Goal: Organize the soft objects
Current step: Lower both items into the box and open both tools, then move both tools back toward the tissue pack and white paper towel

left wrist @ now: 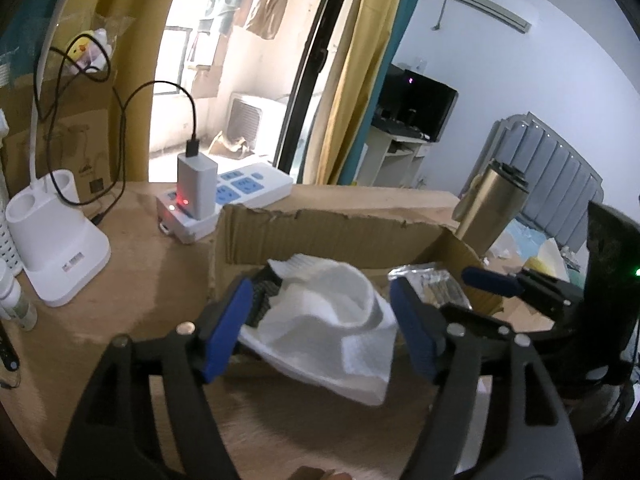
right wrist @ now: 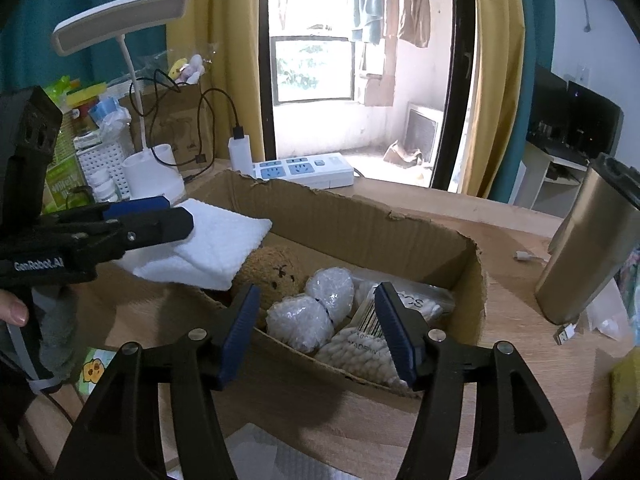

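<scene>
Between left tongs: white towel (left wrist: 320, 332), loose over cardboard box (left wrist: 320, 224) edge, pads apart.
Box ahead of right gripper (right wrist: 316, 330): brown plush (right wrist: 276, 272), bubble-wrap bundles (right wrist: 300, 320), cotton swabs (right wrist: 360, 356).
Right tongs: released, empty.
Writing: "GenRobot.AI" on left gripper (right wrist: 160, 216).

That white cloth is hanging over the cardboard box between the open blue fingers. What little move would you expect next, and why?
Probably the left gripper backs away. Its jaws stand apart and no pad presses the white cloth, which already lies over the cardboard box's near corner, above the brown plush toy. The right gripper is open and empty.
</scene>
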Available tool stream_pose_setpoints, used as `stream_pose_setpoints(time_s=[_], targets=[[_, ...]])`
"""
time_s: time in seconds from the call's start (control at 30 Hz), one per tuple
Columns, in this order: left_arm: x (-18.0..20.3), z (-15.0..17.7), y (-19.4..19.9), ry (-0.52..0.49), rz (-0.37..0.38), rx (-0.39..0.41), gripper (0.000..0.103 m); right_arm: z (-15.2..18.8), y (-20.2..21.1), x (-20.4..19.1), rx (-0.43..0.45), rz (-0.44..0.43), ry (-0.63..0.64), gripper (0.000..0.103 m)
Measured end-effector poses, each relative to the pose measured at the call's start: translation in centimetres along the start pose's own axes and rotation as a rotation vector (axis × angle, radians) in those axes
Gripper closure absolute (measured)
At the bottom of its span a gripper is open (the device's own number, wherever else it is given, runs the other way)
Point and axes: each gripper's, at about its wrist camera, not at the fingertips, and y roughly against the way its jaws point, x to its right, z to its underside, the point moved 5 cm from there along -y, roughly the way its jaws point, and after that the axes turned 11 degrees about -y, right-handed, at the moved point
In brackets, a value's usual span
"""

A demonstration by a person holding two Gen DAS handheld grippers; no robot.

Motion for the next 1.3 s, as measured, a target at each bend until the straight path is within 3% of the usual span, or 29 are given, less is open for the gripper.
stream_pose_setpoints(time_s=[0.43,0.63,1.3], targets=[[0.9,-0.5,2.8,-0.004,0.012,0.051,0.027,0.4,3.9,0.1,0.049,0.004,0.001,0.038],[2.5,-0.6,5.3,-0.043,0.018,0.078,0.026,0.7,5.5,-0.1,0.061,-0.002,0.000,0.029],[4.7,3.3,7.7,-0.067,-0.008,-0.015,0.025,3.3,8.8,-0.4,0.054,-0.014,-0.028,0.027]])
